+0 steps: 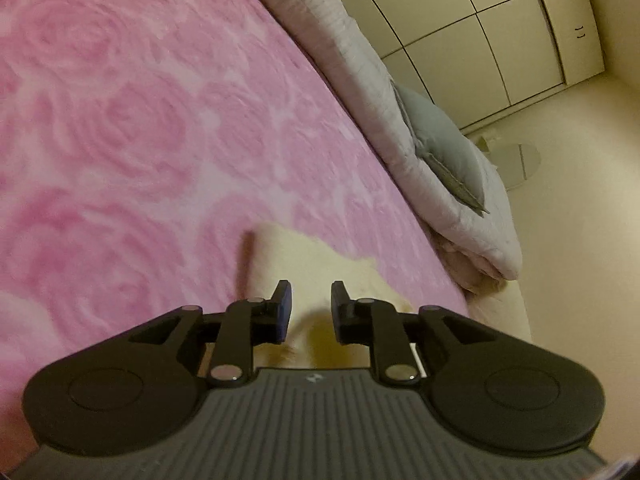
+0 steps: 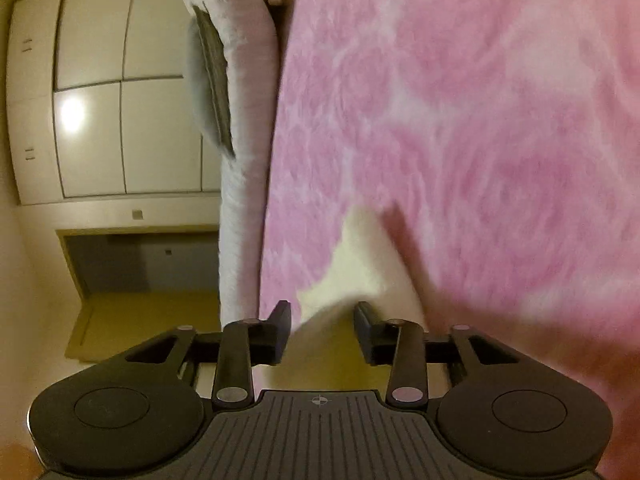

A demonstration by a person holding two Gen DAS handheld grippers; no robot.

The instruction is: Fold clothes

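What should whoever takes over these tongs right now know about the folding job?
Left tongs: open, nothing pinched; the cream garment lies just past the tips.
Right tongs: open, wider than the left; a fold of the same garment sits between the fingers, but the pads do not press it.
Garment: on the pink rose blanket, near the bed's edge, beside the rolled pale quilt.
Done: hard to judge; only a corner of the garment shows, and both views are blurred.
Left: check the fold, then regrasp if more folding is needed.
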